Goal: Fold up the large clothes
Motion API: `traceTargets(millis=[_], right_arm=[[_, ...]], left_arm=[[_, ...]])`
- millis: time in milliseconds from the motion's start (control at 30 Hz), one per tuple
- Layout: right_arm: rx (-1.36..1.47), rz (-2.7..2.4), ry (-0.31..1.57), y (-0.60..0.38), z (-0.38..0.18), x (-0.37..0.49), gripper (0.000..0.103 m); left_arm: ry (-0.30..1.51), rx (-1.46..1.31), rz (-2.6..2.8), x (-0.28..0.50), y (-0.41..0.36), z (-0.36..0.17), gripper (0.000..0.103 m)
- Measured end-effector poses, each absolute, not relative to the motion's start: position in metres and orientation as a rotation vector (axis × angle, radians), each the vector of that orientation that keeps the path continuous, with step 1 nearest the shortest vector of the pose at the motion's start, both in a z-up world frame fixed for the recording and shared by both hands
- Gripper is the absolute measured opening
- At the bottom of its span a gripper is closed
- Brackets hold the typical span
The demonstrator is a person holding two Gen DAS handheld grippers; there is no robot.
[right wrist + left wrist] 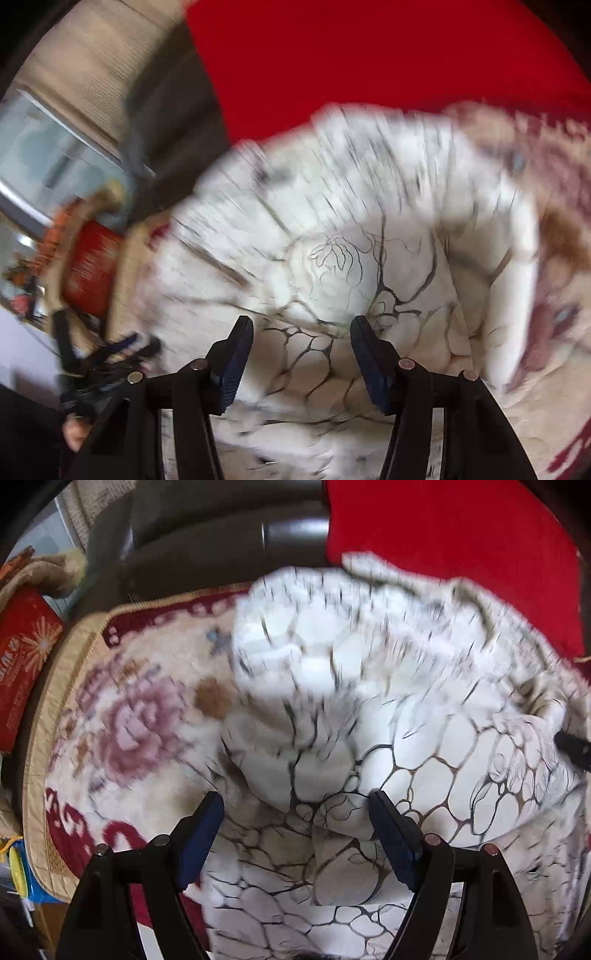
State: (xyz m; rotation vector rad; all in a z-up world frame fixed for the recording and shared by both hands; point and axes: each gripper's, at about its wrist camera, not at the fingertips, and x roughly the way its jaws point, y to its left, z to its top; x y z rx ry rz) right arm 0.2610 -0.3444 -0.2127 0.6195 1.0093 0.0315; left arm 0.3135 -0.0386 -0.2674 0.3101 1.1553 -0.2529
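Note:
A large white garment with a dark web-like line pattern lies bunched on a floral cream-and-maroon cushion cover. My left gripper is open just above the garment's near folds, with cloth between and below its blue-padded fingers. In the right wrist view the same garment fills the middle, blurred. My right gripper is open over its crumpled cloth. The left gripper shows blurred at the left edge of that view.
A red cloth lies behind the garment, also in the right wrist view. A dark sofa back runs across the top. A red box stands at the left. The cushion's beige trim marks its left edge.

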Motion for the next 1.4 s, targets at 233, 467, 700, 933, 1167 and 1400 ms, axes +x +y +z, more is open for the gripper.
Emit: traceTargets(millis=[233, 467, 700, 933, 1167, 1400], right_arm=[[0.55, 0.016, 0.981, -0.332, -0.185, 0.238, 0.06], [0.554, 0.002, 0.954, -0.347, -0.18, 0.197, 0.065], [0.643, 0.005, 0.98, -0.357, -0.198, 0.19, 0.068], [0.655, 0.064, 0.876, -0.375, -0.165, 0.126, 0.079], [0.744, 0.049, 0.909, -0.398, -0.194, 0.041, 0.081], [0.907, 0.064, 0.96, -0.409, -0.235, -0.007, 0.087]], left_arm=[[1.075, 0.355, -0.239, 0.288, -0.043, -0.236, 0.082], [1.091, 0.329, -0.23, 0.264, -0.023, -0.247, 0.082], [1.144, 0.291, -0.252, 0.26, 0.001, -0.252, 0.082], [1.137, 0.157, -0.29, 0.228, 0.082, -0.233, 0.083], [1.282, 0.009, -0.392, 0.177, 0.144, -0.29, 0.083], [1.315, -0.303, -0.516, 0.172, 0.172, -0.346, 0.083]])
